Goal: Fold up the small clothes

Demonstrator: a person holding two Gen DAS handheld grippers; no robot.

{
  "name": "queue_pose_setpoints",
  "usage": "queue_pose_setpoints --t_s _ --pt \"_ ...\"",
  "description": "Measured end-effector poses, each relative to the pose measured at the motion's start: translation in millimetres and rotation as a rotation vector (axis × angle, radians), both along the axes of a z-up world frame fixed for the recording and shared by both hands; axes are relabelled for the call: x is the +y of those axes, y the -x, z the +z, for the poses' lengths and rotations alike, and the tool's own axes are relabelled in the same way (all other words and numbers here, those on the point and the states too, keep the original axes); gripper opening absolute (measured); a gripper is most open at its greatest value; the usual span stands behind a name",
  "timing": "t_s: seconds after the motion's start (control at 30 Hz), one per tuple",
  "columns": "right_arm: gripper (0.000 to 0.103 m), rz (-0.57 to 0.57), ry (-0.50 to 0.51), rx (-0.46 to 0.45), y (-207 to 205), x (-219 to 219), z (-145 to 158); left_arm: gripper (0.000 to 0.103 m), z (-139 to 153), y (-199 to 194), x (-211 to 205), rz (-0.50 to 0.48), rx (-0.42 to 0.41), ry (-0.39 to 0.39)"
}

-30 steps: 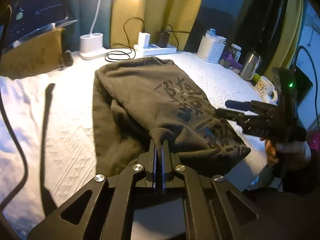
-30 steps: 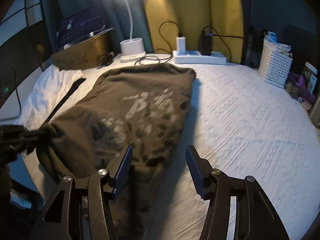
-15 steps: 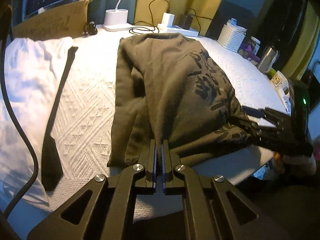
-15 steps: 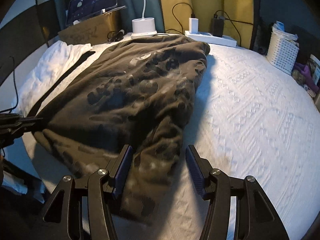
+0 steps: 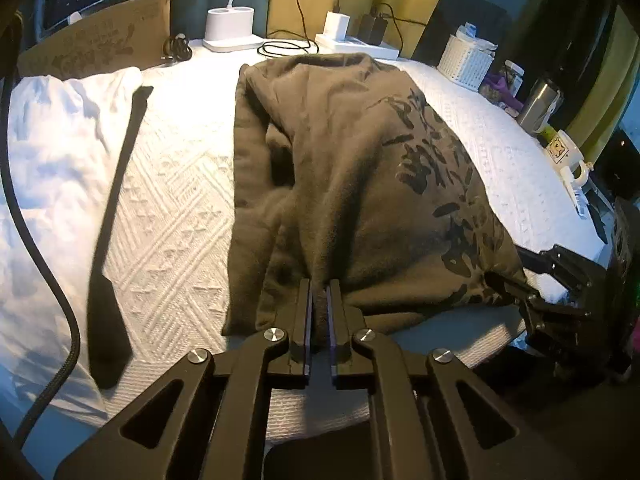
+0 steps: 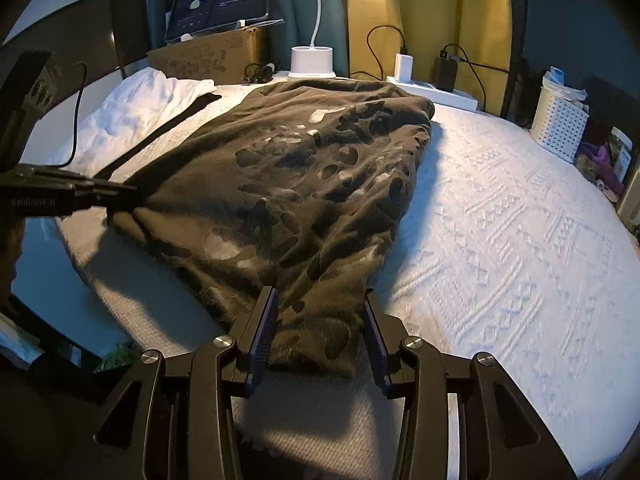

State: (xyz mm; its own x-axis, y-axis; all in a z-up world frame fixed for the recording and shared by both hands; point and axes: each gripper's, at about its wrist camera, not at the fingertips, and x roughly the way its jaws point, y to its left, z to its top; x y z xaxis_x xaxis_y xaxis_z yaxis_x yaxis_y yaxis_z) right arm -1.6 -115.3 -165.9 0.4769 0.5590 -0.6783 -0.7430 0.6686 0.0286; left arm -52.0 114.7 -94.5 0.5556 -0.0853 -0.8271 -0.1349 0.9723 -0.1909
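A dark olive sweatshirt [image 5: 352,184] with a black print lies folded lengthwise on the white bedspread [image 6: 500,240]. My left gripper [image 5: 320,300] is shut on a fold at its near hem, the jaws easing apart only a hair. From the right wrist view the same left gripper [image 6: 120,194] pinches the garment's left corner. My right gripper [image 6: 320,320] straddles the sweatshirt's [image 6: 304,184] near right corner. Its jaws are closing, and the cloth fills most of the gap between the pads. In the left wrist view, the right gripper [image 5: 520,276] sits at that corner.
A black strap [image 5: 116,232] and a crumpled white cloth [image 5: 52,152] lie to the left. At the back stand a cardboard box [image 6: 208,58], lamp base [image 6: 312,62] and power strip [image 6: 436,90] with cables. To the right are a white basket [image 6: 560,124] and a mug [image 5: 564,152]. The bed's edge runs just below both grippers.
The left gripper lowered its held fold onto the bed. The right gripper came forward and down over the near right corner, and its jaws narrowed around the cloth.
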Motion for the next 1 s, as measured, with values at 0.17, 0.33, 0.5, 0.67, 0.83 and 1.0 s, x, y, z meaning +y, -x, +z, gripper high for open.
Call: queue_pose_setpoints --t_s 0.17,0.33,0.5,0.67,0.83,1.0 --pt "0.051 -0.003 0.004 0.068 -3.8 -10.2 6.4 0.045 15.2 0.9 13.5 0.024 -0.035 -0.032" --pt "0.083 -0.067 -0.036 0.037 -18.9 -25.9 24.9 0.053 19.3 -13.8 25.6 0.049 -0.037 -0.097" --pt "0.083 -0.121 -0.046 0.046 -55.6 -23.9 32.1 0.053 21.4 -39.3 27.1 0.015 -0.058 -0.090" --pt "0.083 -0.142 -0.068 0.032 -91.8 -15.9 40.0 0.053 22.6 -74.9 35.6 0.018 -0.094 -0.072" --pt "0.082 -0.154 -0.090 0.049 -136.3 -4.3 44.2 0.053 17.6 -113.7 49.6 0.025 -0.105 -0.070" --pt "0.075 -0.167 -0.106 0.052 -181.0 12.8 49.1 0.053 14.5 -142.3 59.0 0.014 -0.112 -0.073"
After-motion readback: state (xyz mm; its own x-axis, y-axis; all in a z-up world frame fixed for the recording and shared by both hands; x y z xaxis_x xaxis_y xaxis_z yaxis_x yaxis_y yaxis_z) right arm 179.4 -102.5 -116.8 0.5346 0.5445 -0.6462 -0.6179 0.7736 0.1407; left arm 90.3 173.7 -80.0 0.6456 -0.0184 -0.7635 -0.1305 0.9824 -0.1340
